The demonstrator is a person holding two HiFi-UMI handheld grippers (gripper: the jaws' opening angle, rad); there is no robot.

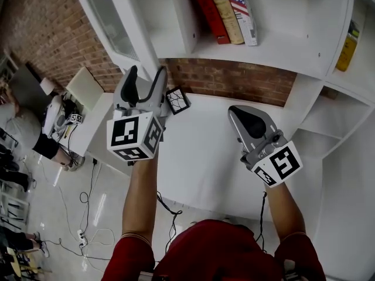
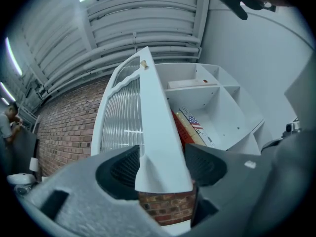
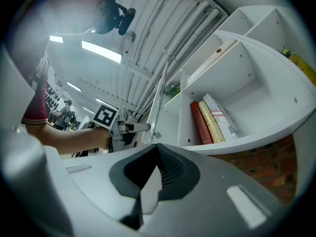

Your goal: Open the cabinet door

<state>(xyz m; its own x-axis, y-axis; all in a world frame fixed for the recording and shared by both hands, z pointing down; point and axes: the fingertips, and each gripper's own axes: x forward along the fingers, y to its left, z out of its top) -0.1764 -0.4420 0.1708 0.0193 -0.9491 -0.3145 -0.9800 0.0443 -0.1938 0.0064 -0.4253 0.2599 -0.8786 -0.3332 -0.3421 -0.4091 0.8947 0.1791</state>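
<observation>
The left gripper (image 1: 146,78) pinches the door (image 2: 153,132) by its lower edge, jaws closed on both faces; the door stands ajar, long axis rising away; the right gripper (image 3: 157,167), closed and empty, hangs farther off.

In the head view the upper edge cuts off the cabinet door (image 1: 132,28) and the three books (image 1: 225,7). A yellow thing (image 1: 348,45) in the side compartment is half hidden behind a white partition; I cannot tell what it is. In the left gripper view the door covers the books' lower ends.
</observation>
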